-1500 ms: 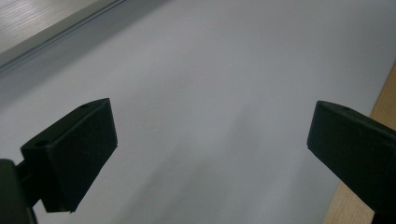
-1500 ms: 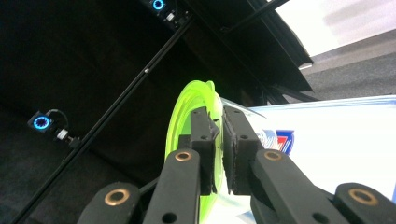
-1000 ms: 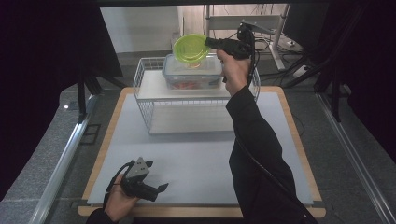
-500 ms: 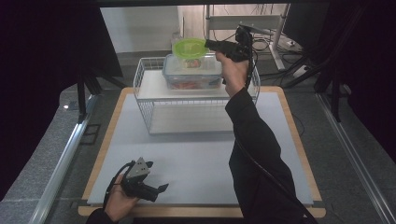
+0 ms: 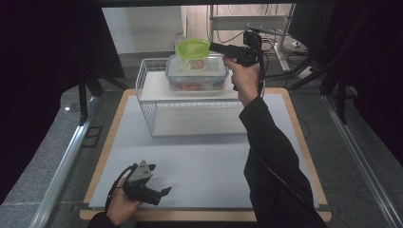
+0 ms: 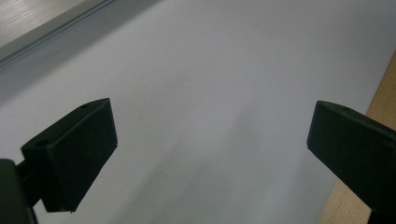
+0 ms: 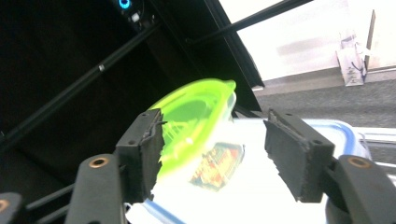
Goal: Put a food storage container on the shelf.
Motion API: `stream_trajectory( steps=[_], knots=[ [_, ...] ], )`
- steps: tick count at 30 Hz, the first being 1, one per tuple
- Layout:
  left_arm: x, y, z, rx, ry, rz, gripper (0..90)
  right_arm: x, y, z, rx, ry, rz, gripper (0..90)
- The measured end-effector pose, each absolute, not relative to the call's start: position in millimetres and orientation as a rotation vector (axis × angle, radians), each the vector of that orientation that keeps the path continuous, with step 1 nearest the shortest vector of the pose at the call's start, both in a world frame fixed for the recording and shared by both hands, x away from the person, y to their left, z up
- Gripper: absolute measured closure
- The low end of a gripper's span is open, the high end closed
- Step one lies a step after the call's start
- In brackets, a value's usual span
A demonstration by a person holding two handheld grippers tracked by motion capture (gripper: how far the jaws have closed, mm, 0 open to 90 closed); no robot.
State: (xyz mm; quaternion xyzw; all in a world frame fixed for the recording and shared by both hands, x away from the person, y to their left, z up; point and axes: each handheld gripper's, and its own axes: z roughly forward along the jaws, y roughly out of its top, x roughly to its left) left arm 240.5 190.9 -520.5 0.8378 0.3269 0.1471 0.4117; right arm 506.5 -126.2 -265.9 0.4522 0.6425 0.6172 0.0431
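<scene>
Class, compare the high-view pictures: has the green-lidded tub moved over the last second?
Yes. The green-lidded tub has dropped toward the blue-rimmed box on the wire rack.

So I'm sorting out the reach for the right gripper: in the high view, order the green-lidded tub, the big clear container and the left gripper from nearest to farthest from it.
From the right gripper:
1. Green-lidded tub, just ahead of its jaws.
2. Big clear container, below on the wire rack.
3. Left gripper, far off at the table's near edge.

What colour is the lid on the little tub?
Bright lime green lid on the little tub, clearest in the right gripper view.
</scene>
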Motion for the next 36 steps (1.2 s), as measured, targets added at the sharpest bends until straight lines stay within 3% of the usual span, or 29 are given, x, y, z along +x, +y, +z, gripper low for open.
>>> stream_trajectory(
  steps=[21, 36],
  knots=[
    [241, 193, -520, 2.08, 0.83, 0.364, 1.4, 433, -145, -305, 1.049, 2.172, 1.71, 14.7],
    [241, 192, -520, 2.085, 0.829, 0.363, 1.4, 378, -161, -360, 0.912, 2.269, 1.538, 5.7]
  ],
)
